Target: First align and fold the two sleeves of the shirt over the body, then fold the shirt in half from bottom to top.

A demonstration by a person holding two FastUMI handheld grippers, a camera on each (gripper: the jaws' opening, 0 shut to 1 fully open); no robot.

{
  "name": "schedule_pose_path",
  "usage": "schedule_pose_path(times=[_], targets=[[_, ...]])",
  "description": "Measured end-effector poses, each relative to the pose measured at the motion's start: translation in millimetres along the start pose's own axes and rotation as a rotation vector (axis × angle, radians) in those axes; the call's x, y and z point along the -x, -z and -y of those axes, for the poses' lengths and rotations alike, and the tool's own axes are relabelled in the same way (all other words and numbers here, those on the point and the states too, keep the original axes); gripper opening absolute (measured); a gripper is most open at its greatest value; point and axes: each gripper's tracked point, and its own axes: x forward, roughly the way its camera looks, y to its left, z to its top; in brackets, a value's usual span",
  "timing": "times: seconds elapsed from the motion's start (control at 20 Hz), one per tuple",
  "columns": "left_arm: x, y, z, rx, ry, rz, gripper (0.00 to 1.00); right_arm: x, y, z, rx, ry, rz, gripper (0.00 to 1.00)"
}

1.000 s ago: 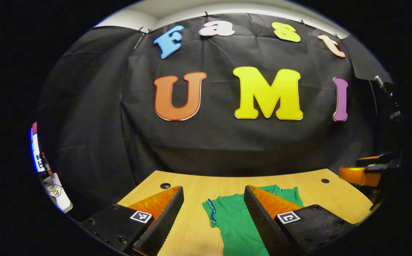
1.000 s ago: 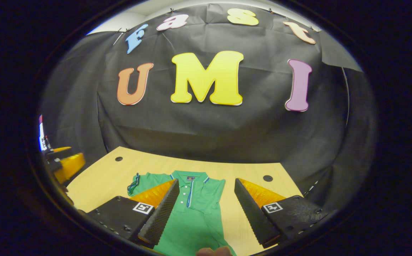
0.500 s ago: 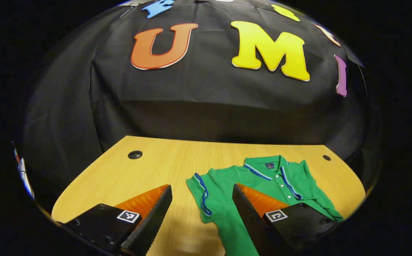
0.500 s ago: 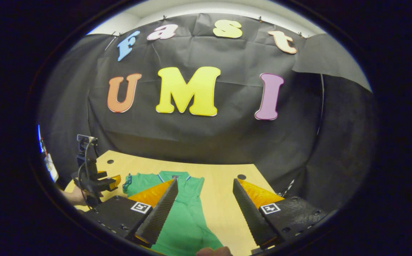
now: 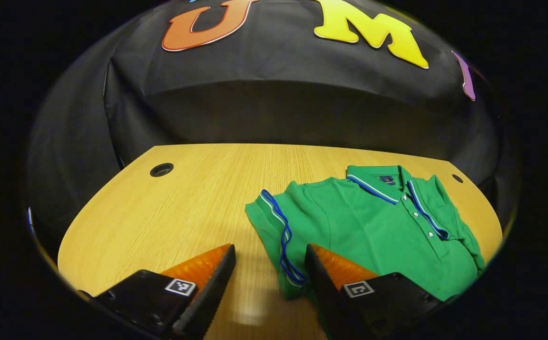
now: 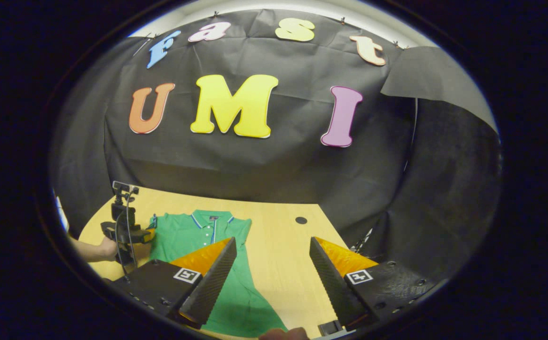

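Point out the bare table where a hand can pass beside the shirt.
In the left gripper view, the wooden table lies bare from the round hole to the green shirt's sleeve. Crowded: the shirt's half, reaching near the far hole.

Green polo shirt (image 5: 373,226) flat on table (blue-trimmed sleeve outspread).

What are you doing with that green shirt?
A person is about to fold the shirt, which lies flat on the table with its collar toward the wall. The left tongs are open, low by the sleeve with the blue trim, and have not gripped it. The right tongs are open too, above the shirt's other side. Nothing is folded yet.
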Motion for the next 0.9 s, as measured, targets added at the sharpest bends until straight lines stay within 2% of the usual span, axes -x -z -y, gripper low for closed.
schedule_pose_path(times=[0.05,0.15,0.2,0.25,0.3,0.35,0.45,0.7,0.9], targets=[[-1.9,2.6,1.6,-0.004,0.010,-0.010,0.76,-0.9,-0.4,3.1,0.000,0.006,-0.003,0.95],[-2.2,5.8,0.7,-0.009,0.019,-0.024,0.55,-0.8,-1.1,9.5,-0.016,0.020,-0.006,0.97],[-3.5,4.0,-0.6,-0.014,0.019,-0.022,0.51,-1.3,-0.3,11.3,-0.023,0.024,-0.009,0.97],[-1.2,2.5,-2.8,-0.016,0.017,-0.015,0.42,-3.4,2.4,13.2,-0.022,0.031,-0.017,0.97],[-1.8,-0.1,-3.4,-0.011,0.021,-0.007,0.31,-4.4,4.2,17.0,-0.021,0.041,-0.022,0.97],[-1.9,0.7,0.7,-0.003,0.038,-0.011,0.14,-5.2,4.1,19.7,-0.025,0.045,-0.023,0.97],[0.2,-5.7,3.6,0.014,0.066,0.001,0.06,-6.3,3.3,25.2,-0.032,0.055,-0.026,0.97],[21.1,-50.3,4.2,0.028,0.083,0.061,0.06,-9.8,4.7,23.9,-0.056,0.046,-0.032,0.96],[32.5,-77.5,34.0,-0.026,0.115,0.058,0.06,-10.5,5.7,20.1,-0.076,0.026,-0.032,0.96]])
